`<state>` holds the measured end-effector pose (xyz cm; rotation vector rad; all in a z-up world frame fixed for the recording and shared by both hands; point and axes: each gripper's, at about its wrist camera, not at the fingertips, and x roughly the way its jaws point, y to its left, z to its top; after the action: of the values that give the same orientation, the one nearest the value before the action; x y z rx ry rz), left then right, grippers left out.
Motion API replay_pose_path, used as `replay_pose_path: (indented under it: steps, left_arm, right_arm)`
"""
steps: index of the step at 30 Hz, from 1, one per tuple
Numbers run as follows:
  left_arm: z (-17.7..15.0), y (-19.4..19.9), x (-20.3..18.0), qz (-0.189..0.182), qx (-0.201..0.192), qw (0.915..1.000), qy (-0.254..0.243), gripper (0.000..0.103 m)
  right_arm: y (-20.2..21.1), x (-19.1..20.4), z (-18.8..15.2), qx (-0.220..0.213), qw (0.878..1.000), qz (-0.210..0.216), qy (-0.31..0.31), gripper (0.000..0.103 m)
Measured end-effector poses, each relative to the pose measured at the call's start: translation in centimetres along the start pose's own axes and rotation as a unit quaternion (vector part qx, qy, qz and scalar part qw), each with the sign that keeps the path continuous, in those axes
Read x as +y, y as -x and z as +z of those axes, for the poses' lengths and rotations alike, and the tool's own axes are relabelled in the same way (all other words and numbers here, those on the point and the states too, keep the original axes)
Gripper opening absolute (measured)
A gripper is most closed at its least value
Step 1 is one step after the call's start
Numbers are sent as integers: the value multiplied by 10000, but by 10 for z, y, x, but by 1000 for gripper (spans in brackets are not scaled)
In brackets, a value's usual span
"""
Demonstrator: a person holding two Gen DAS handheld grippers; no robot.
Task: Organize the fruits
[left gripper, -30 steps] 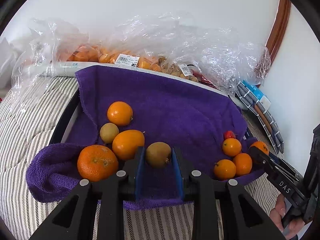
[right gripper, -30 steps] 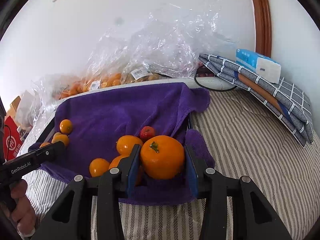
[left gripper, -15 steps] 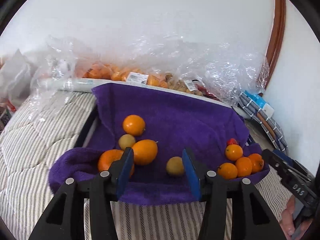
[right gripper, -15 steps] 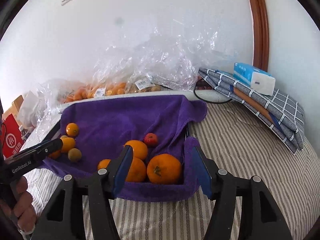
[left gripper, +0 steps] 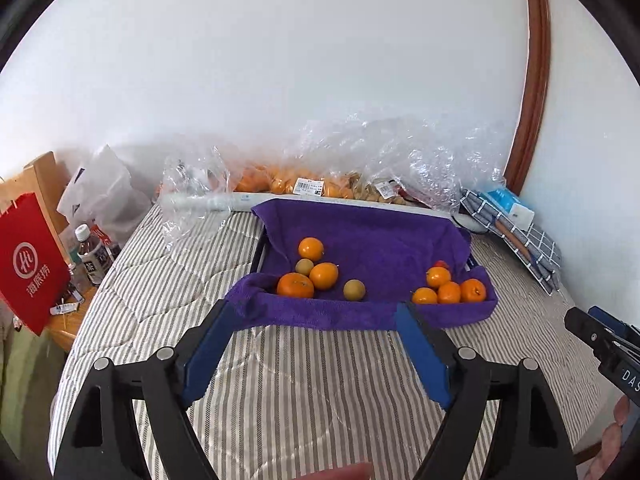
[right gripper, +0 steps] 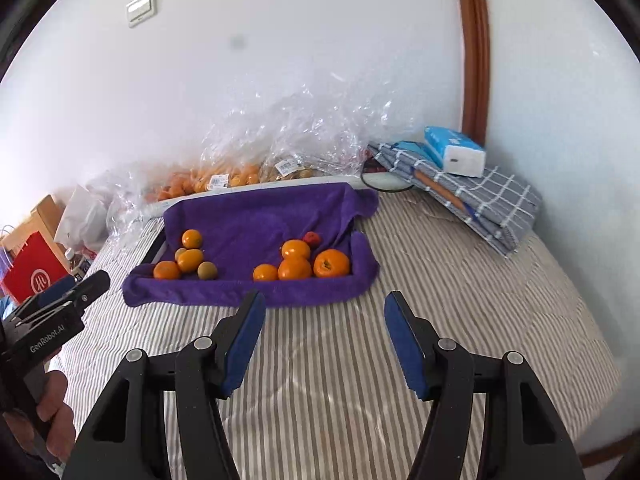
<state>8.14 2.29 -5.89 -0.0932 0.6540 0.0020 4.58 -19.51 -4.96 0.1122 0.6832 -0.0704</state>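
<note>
Left gripper (left gripper: 316, 320) jaws just opened wide, nothing between them; right gripper (right gripper: 324, 312) jaws also apart, empty. Fruits sit on the purple towel (left gripper: 372, 236) on the bed (right gripper: 460, 280): one cluster left (left gripper: 316, 274), one right (left gripper: 450, 288).

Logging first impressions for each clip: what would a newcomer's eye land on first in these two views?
Probably the purple towel spread on the striped bed cover, with fruit in two clusters: oranges and brownish fruits on its left, more oranges plus a small red fruit on its right. Next, the crinkled clear plastic bags of fruit along the wall behind. In the foreground, the left gripper and right gripper both hang open and empty.
</note>
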Motion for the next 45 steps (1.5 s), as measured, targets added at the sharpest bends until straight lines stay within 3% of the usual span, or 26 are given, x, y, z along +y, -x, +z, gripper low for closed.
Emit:
replay_pose_path:
  steps: [3,5,10,20,45]
  left_arm:
    - [-1,26,0,23,-78,10000,47,89]
    - [-3,42,-1,125,-122,9998,-16,89]
    - [-13,74,-3,238,-309,9992,-127,89]
    - [-15,99,1,216,-450,9987,-65,89]
    - [-19,98,6,193,-411,9990,27,89]
  right_arm:
    - [36,-1,-8,-208,9997,-83,-63,73]
    - [58,1,-15,-414,9991,-127,-19,89]
    - [96,12,-27,-647,9977,-92,155,102]
    - [114,15,-38,-533,9985,-48,-113,102]
    - [113,24,-45,-488,9986,-91,-155,102]
